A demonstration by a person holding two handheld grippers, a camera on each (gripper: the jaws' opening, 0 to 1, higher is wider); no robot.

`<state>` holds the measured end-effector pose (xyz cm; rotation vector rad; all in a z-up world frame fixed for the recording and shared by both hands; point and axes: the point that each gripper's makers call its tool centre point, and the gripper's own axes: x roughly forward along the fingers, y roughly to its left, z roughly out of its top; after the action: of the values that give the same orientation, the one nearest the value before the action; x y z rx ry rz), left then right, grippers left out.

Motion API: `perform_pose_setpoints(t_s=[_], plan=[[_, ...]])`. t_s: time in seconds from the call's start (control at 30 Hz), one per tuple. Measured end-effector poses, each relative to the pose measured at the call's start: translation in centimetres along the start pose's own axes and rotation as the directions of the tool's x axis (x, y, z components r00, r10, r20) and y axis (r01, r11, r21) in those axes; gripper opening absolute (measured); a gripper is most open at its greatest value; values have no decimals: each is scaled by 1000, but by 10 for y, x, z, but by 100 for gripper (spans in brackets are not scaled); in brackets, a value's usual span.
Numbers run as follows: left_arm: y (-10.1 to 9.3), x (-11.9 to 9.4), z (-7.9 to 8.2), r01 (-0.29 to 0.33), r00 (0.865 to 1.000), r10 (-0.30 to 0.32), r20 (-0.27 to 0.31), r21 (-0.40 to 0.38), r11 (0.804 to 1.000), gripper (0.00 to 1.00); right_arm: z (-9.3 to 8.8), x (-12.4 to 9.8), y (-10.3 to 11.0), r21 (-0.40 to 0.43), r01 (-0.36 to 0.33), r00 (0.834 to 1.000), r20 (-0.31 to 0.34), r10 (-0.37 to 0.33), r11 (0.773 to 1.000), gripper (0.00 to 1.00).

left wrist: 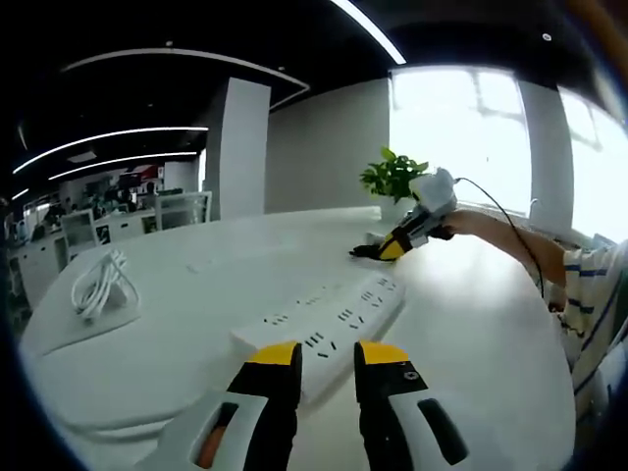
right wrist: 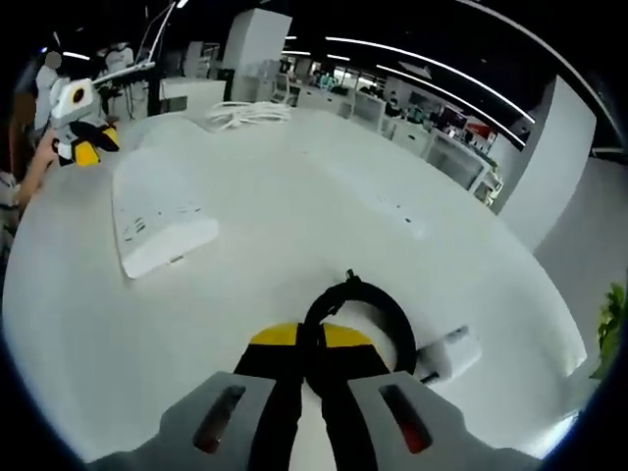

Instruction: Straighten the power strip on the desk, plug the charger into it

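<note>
my right gripper (right wrist: 312,345) is clenched on the black cable (right wrist: 353,302), its loop arching just past my tips, the white charger (right wrist: 449,353) lying on the desk (right wrist: 294,206) close to the right. my left gripper (left wrist: 324,355) is released, jaws apart, nothing between them. the power strip (left wrist: 329,319) sits just beyond those left tips, its long axis running away up-right, so my left is nearer it.
</note>
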<state>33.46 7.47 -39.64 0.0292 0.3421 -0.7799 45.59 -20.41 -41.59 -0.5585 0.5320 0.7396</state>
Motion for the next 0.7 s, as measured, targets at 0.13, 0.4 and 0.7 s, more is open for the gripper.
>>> perform_pose_setpoints(t_s=[0.13, 0.4, 0.7], plan=[[0, 0, 0, 1, 1000, -1, 0, 1, 1000, 22, 5, -4, -3, 33, 15, 999, 30, -16, 999, 4], [-1, 0, -2, 2, 1000, -2, -3, -1, 1000, 22, 17, -13, -14, 225, 4, 983, 180, -46, 974, 4], [-2, 0, -2, 5, 1000, -5, -3, -3, 1000, 22, 21, -31, -12, 411, -44, 948, 304, -92, 910, 3]])
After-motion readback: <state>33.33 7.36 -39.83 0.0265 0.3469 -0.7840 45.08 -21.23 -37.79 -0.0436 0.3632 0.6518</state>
